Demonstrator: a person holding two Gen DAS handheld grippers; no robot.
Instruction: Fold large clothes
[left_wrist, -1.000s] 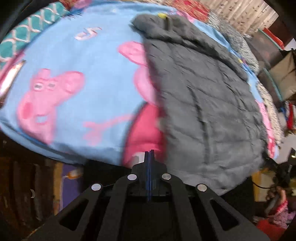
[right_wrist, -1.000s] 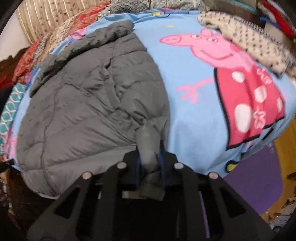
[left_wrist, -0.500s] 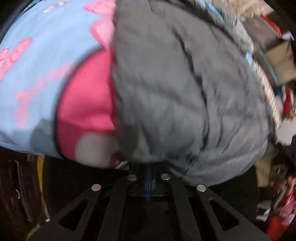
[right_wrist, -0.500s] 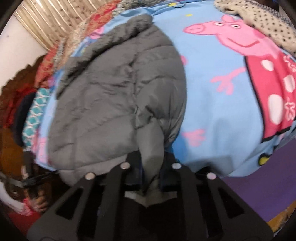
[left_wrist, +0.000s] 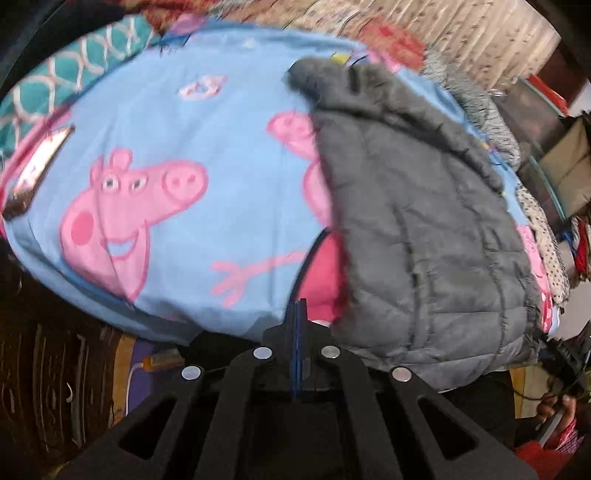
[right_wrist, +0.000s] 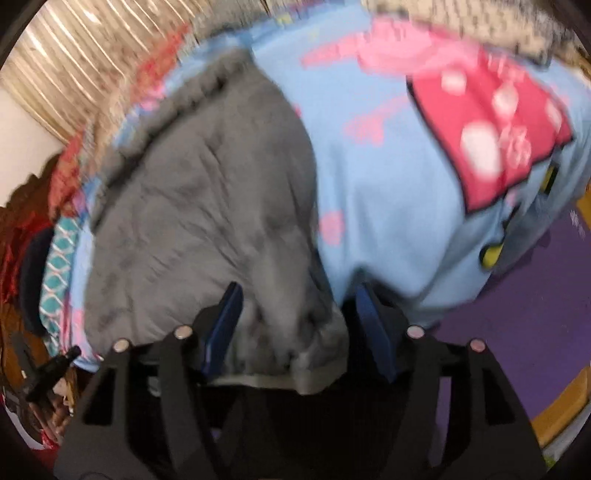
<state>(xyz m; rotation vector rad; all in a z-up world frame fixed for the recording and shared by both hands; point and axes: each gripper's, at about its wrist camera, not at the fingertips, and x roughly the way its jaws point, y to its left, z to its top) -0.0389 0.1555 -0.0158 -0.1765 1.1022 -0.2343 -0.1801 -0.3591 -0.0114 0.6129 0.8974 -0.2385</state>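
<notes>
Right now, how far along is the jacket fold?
Done: the grey puffer jacket lies folded lengthwise on the blue cartoon blanket. In hand: nothing. The right gripper has just opened and its pads stand clear of the hem between them; the left gripper is shut and empty. Left: probably a crosswise fold.

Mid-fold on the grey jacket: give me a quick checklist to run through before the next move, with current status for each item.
1. Right gripper released: ok, its jaws have just been opening, pads apart; jacket fabric lies between them, unpinched.
2. Left gripper empty: ok, shut with nothing between its fingers.
3. Grey jacket folded over itself: ok, lies doubled on the blue blanket.
4. Near hem on the bed: not ok, it hangs over the bed edge.
5. Fold edges aligned: cannot tell, both views are blurred.
6. Blanket beside the jacket bare: ok in the left wrist view.
</notes>
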